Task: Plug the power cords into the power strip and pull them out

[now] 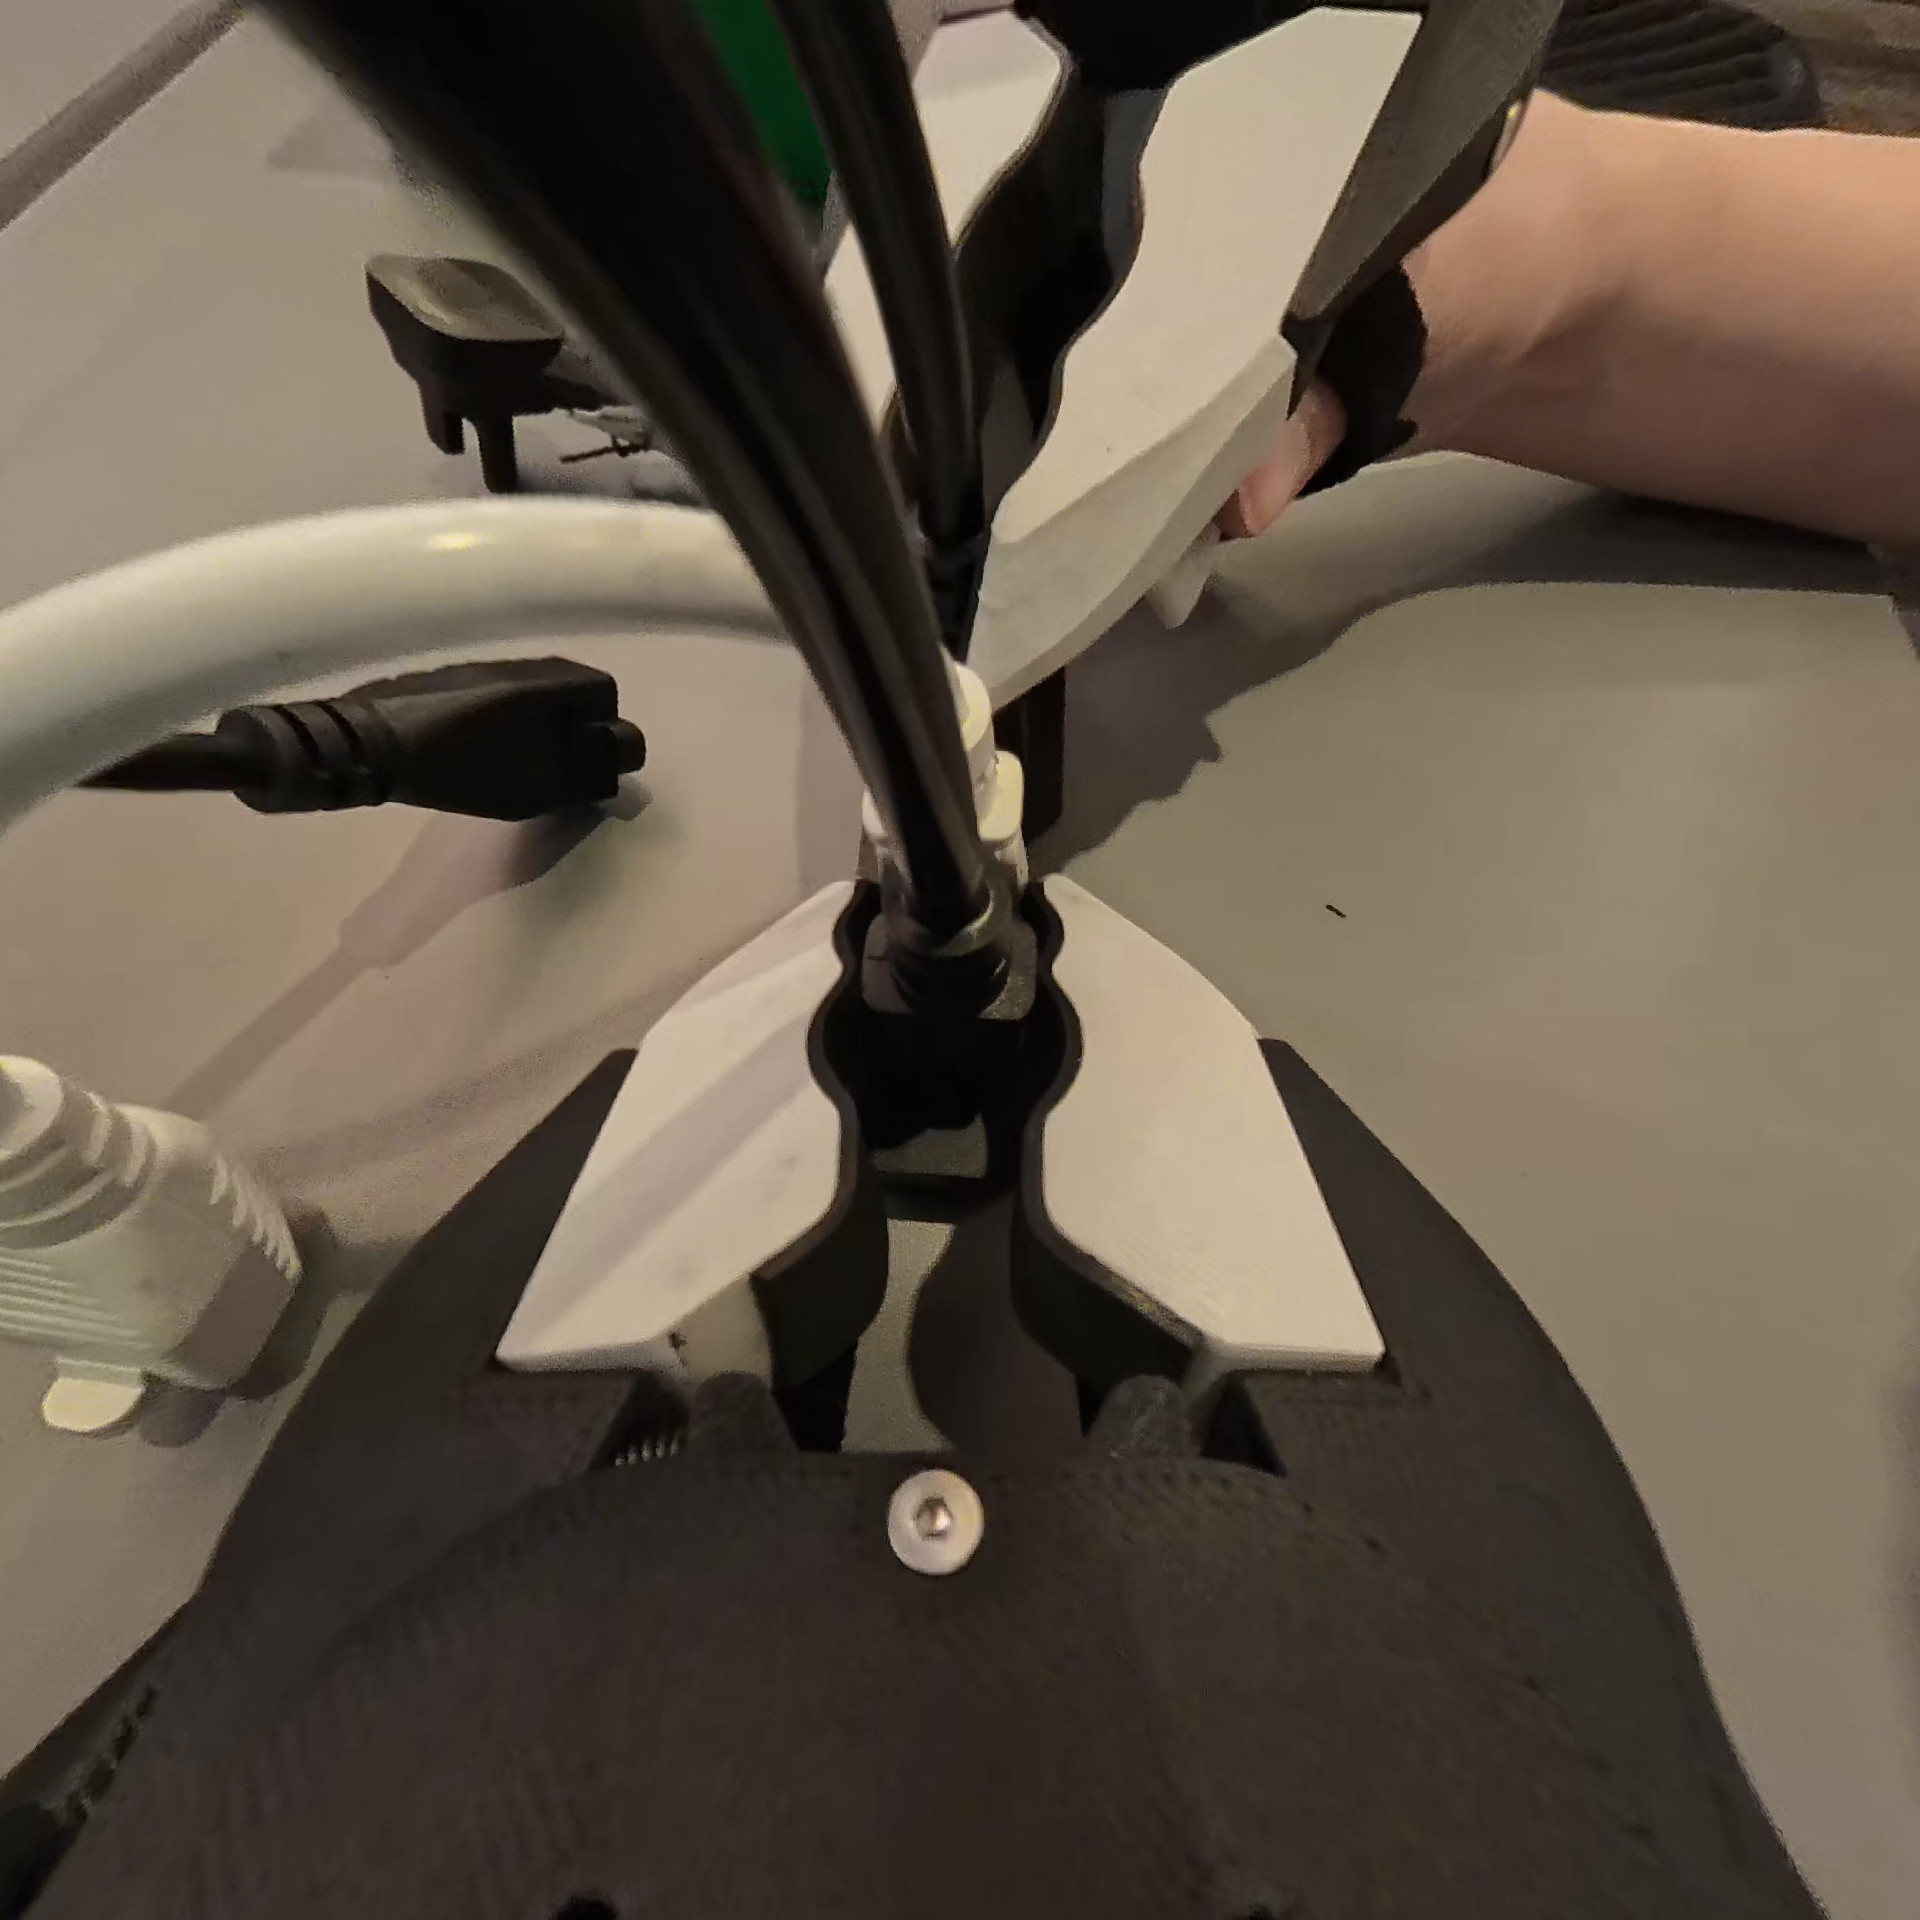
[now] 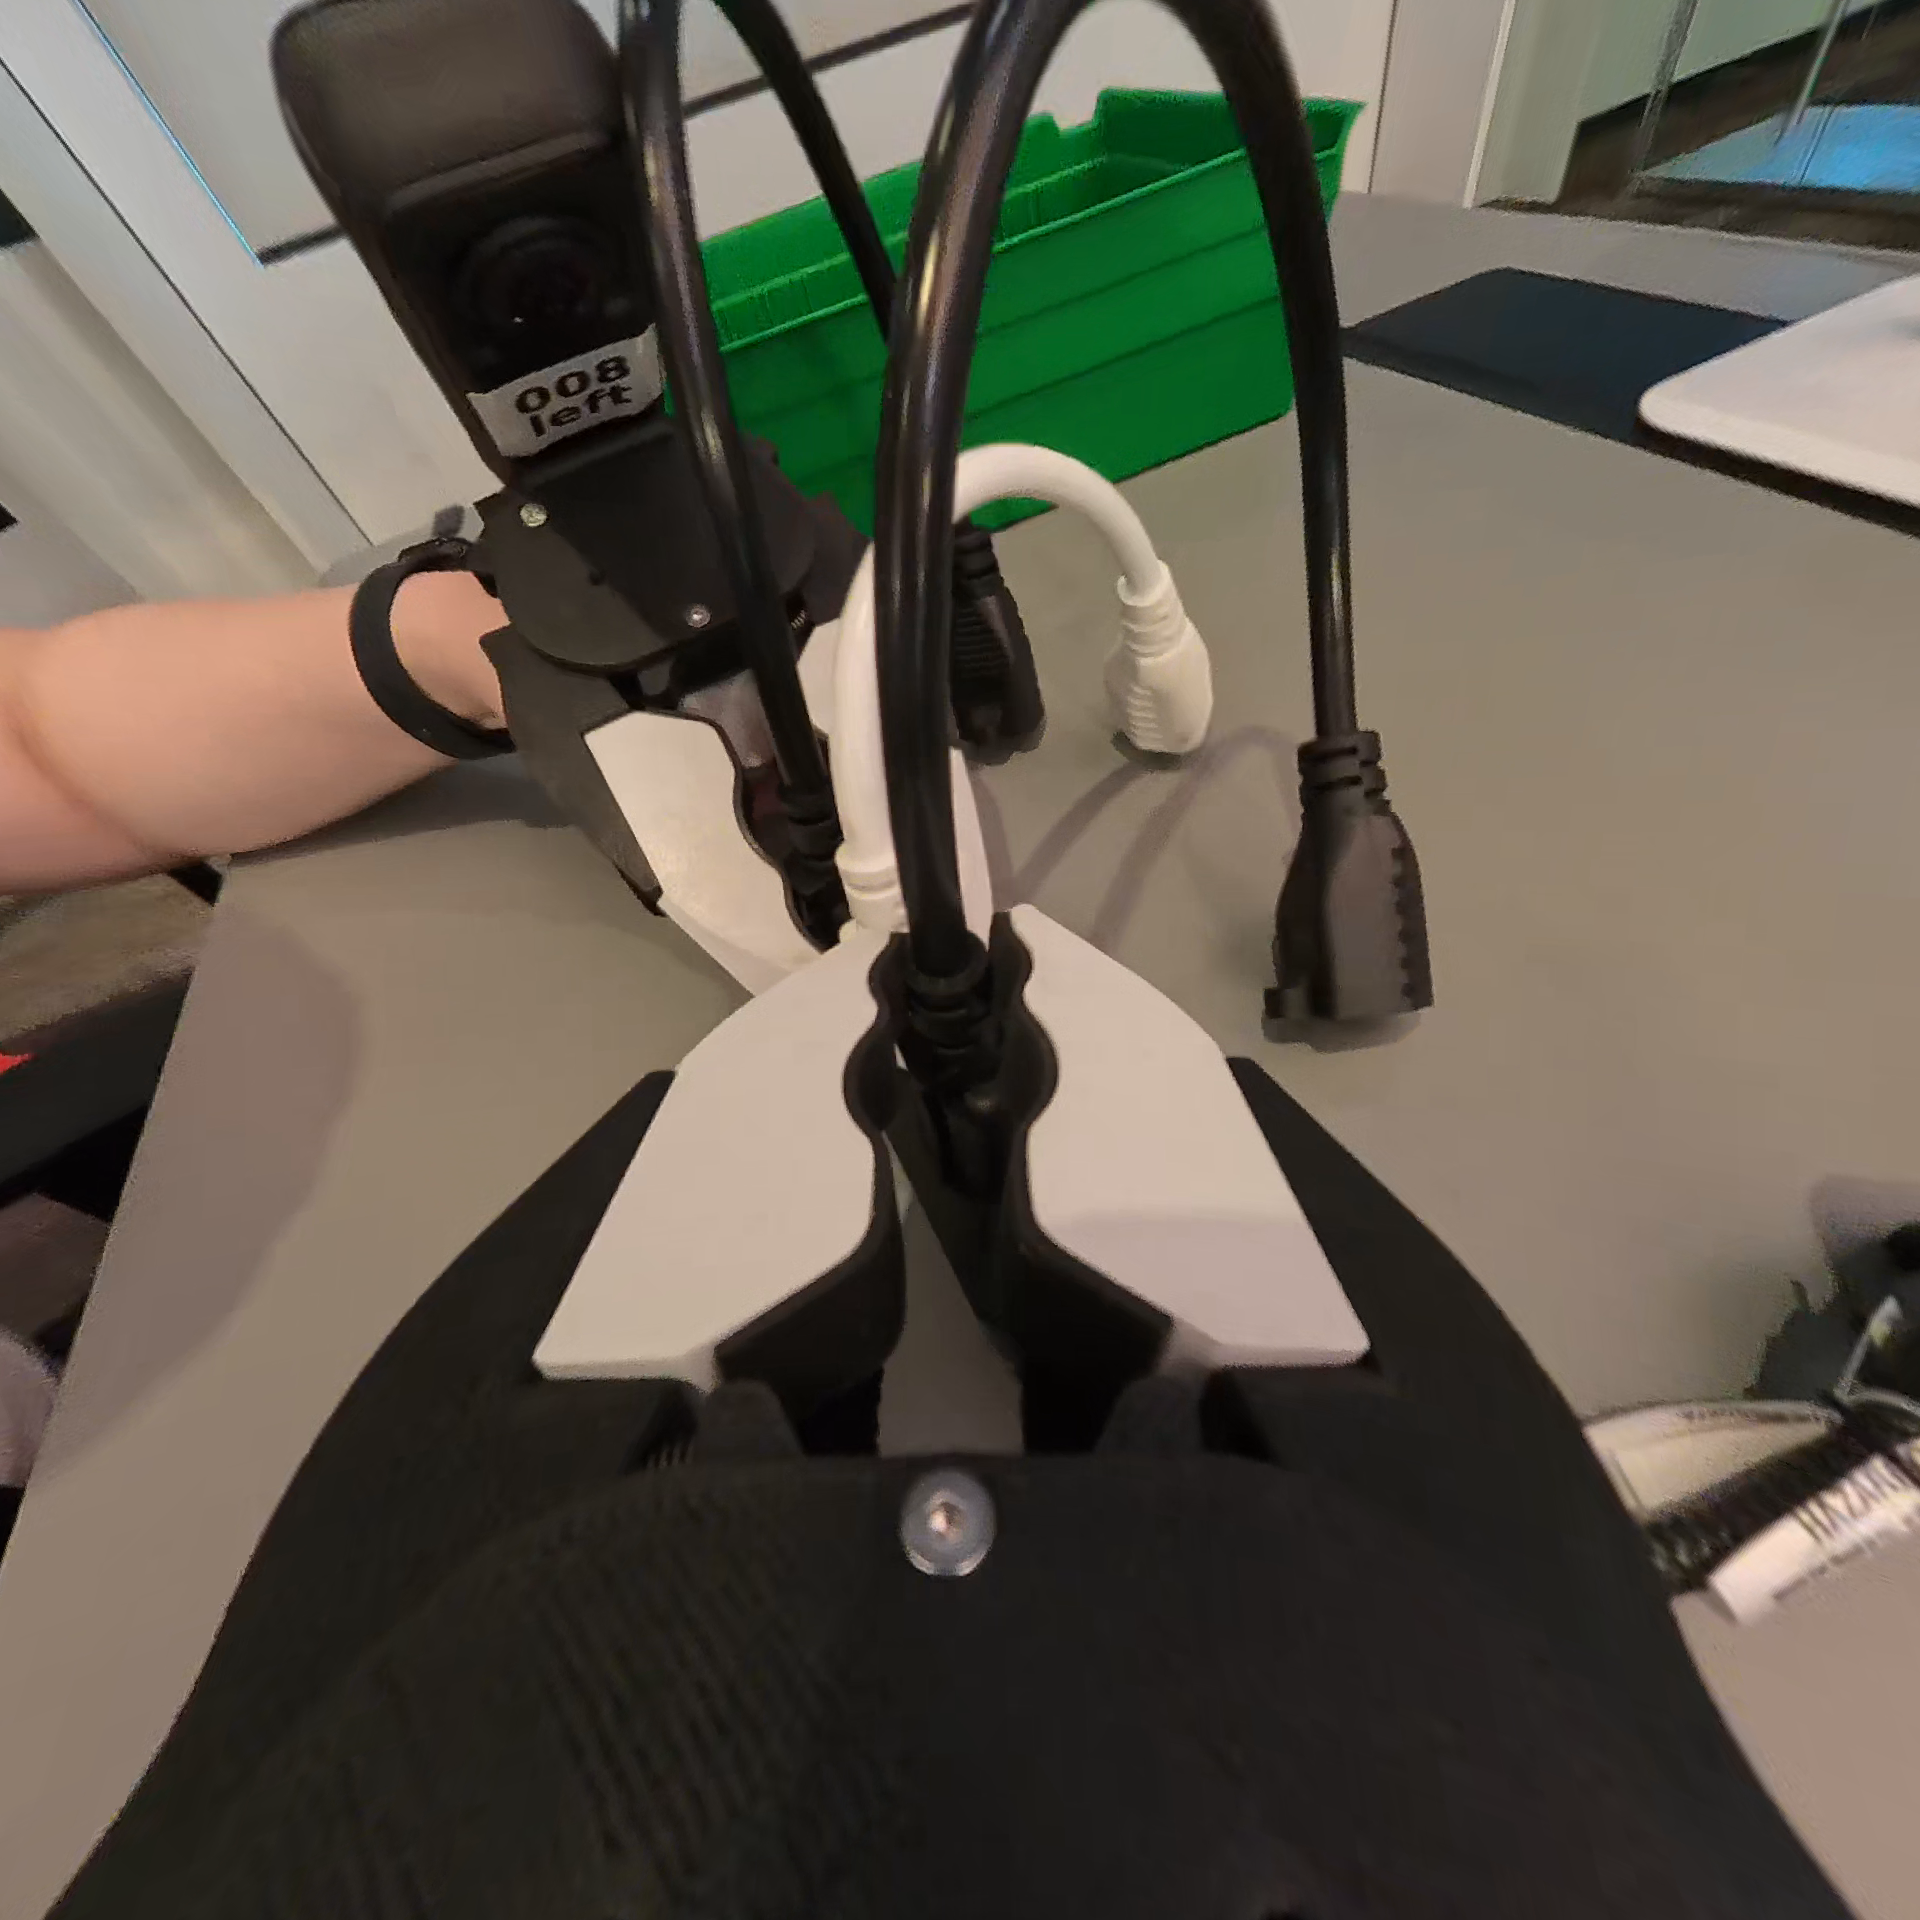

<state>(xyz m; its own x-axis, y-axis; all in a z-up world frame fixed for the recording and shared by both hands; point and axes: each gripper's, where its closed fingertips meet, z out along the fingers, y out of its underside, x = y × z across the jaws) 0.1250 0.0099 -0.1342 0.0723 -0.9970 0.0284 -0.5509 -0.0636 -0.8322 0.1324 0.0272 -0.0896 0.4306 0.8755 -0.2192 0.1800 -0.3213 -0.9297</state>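
Both my grippers — left [image 1: 948, 971], right [image 2: 951, 1023] — are clamped on stiff black plugs [image 2: 951, 1049], gripped at the ribbed collar — cords [image 2: 904, 499] springy, light.

Opposed close wrist views, shared cords [image 1: 914, 623]

This looks like an office or lab workroom. A broad grey table [image 2: 1558, 727] fills most of both views. At its far edge stands a green plastic bin [image 2: 1049, 301]; behind the bin run pale wall panels with a glass partition. Right of the bin, a dark mat [image 2: 1538, 332] lies under a white board [image 2: 1797, 405].
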